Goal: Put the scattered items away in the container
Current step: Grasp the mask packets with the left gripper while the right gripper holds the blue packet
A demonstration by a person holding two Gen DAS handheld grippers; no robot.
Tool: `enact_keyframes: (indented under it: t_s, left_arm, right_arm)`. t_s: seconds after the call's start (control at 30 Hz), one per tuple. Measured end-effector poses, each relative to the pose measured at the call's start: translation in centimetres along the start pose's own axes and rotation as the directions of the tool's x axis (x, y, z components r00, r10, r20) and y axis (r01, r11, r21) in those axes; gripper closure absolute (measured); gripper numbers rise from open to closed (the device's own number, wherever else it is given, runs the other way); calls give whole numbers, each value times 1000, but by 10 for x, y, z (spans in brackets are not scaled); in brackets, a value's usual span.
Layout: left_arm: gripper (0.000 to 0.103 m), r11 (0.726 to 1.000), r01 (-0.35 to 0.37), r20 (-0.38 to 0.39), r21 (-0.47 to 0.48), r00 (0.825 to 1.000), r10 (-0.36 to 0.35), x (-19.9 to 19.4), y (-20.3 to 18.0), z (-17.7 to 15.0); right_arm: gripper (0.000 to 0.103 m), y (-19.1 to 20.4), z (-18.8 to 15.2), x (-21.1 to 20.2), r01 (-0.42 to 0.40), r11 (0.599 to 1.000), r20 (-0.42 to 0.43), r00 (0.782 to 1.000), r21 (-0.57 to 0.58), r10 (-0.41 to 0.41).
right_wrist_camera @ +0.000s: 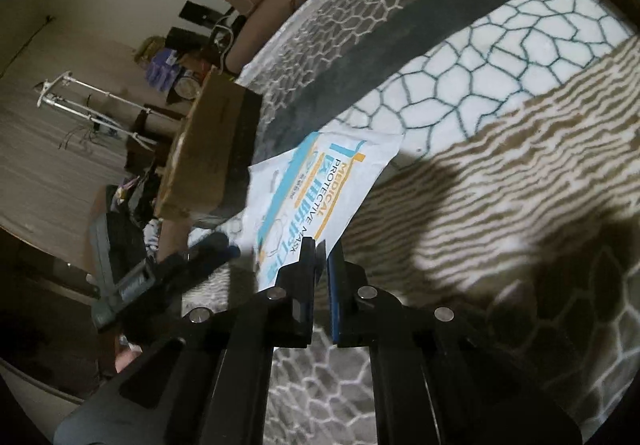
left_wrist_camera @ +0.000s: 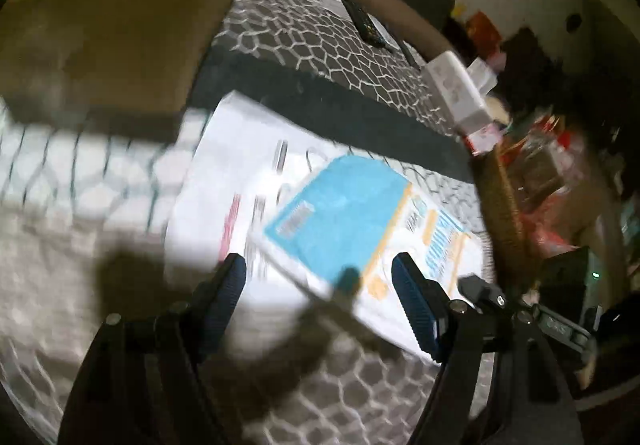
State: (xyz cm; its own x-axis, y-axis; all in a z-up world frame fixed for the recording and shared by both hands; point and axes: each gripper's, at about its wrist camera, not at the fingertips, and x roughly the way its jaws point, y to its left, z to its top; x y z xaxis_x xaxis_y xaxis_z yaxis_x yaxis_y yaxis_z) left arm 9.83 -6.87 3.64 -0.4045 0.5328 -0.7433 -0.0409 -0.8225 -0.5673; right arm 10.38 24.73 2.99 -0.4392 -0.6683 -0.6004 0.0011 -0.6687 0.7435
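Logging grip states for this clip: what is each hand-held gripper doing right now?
Left hand-held gripper: open, jaws wide over the mask packet, not gripping it.
Right hand-held gripper: shut on the mask packet's edge.

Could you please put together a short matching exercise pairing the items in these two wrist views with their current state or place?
Column one:
1. left claw
2. right claw
3. cardboard box
4. remote control

Column two:
A. shut on the corner of the mask packet
B. lying far off on the grey patterned part of the blanket
C. open, with nothing between the fingers
D. standing on the blanket, top open

Pairs: 1-C, 2-A, 3-D, 4-B
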Motion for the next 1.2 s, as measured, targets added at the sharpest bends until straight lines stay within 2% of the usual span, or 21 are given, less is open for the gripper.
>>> enact_keyframes:
  t_s: [0.13, 0.2, 0.3, 0.43, 0.5, 0.57, 0.7, 0.77, 0.83, 0.87, 0.9, 1.03, 1.2]
  left_arm:
    - [27, 998, 41, -14, -44, 999, -42, 1, 3, -29]
    - [27, 997, 35, -23, -66, 999, -37, 7, 4, -38]
    - [27, 987, 100, -37, -126, 994, -105, 15, 3, -55]
    - [29, 984, 131, -23, -118, 991, -135, 17, -11, -58]
    - [39, 988, 112, -4, -109, 994, -113, 13, -15, -56]
    - [80, 987, 105, -8, -124, 994, -107, 12, -12, -55]
    - [89, 971, 137, -33, -196, 989, -146, 13, 6, -56]
    - [89, 968, 136, -25, -211, 989, -145, 10, 13, -56]
    - [90, 958, 169, -23, -233, 984, -179, 7, 18, -56]
    - [90, 951, 189, -20, -247, 980, -200, 5, 21, -56]
    - [90, 947, 197, -19, -252, 978, -209, 4, 21, -56]
    - [90, 944, 198, -16, -263, 978, -210, -1, 25, -55]
    - [90, 948, 193, -20, -252, 979, -205, -3, 23, -53]
  right_arm:
    - [96, 2, -12, -5, -46, 998, -9, 999, 47, 47]
    - [96, 1, -23, -5, -58, 995, -16, 998, 84, 59]
    - [96, 1, -37, 0, -41, 995, -27, 999, 95, 44]
    - [96, 8, -58, 14, -32, 996, -81, 996, 80, 39]
    - [96, 15, -69, 20, -32, 998, -107, 994, 63, 38]
    - [94, 23, -77, 27, -31, 999, -128, 991, 38, 35]
    - [87, 32, -87, 30, -17, 1000, -148, 989, -9, 15]
    - [78, 29, -87, 24, 11, 1000, -131, 991, -11, -12]
    - [70, 22, -84, 14, 52, 999, -87, 995, -4, -53]
    - [63, 13, -81, 8, 63, 998, -65, 996, 19, -62]
    - [61, 3, -77, 4, 60, 997, -52, 997, 54, -58]
    - [61, -25, -66, 8, 4, 988, -47, 999, 153, 3]
    - [61, -20, -65, 34, -37, 993, -88, 995, 113, 47]
